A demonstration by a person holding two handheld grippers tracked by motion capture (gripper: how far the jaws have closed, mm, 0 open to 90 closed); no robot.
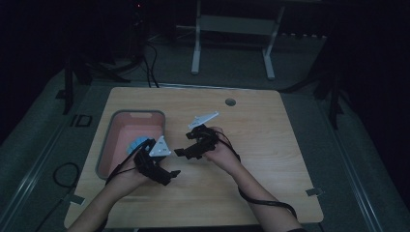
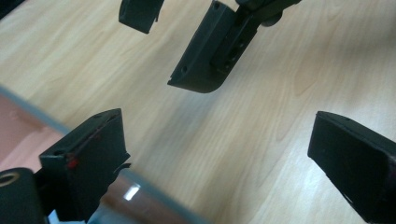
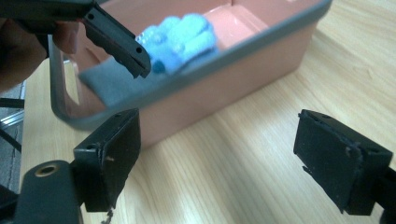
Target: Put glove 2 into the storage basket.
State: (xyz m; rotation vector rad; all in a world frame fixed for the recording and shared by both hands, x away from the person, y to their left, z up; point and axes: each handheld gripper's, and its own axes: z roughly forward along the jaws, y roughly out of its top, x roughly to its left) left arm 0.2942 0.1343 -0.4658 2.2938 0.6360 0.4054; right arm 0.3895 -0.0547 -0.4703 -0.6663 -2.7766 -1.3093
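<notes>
A pink bin with a grey rim (image 1: 112, 145) stands on the left of the wooden table. In it lies a light blue knobbly cloth or glove (image 1: 138, 143) on a grey piece (image 3: 112, 81); the blue cloth (image 3: 182, 35) shows clearly in the right gripper view. My left gripper (image 1: 167, 157) hovers at the bin's right edge, jaws wide apart with nothing between them (image 2: 215, 135). My right gripper (image 1: 183, 144) faces it from the right, close by, also open and empty (image 3: 217, 135). The bin's wall (image 3: 224, 93) lies just ahead of the right jaws.
Bare wood (image 1: 251, 174) stretches to the right and front of both hands. A round cable hole (image 1: 230, 102) sits near the table's far edge. A white desk frame (image 1: 196, 48) stands on the floor behind, and cables (image 1: 63, 171) lie at the left.
</notes>
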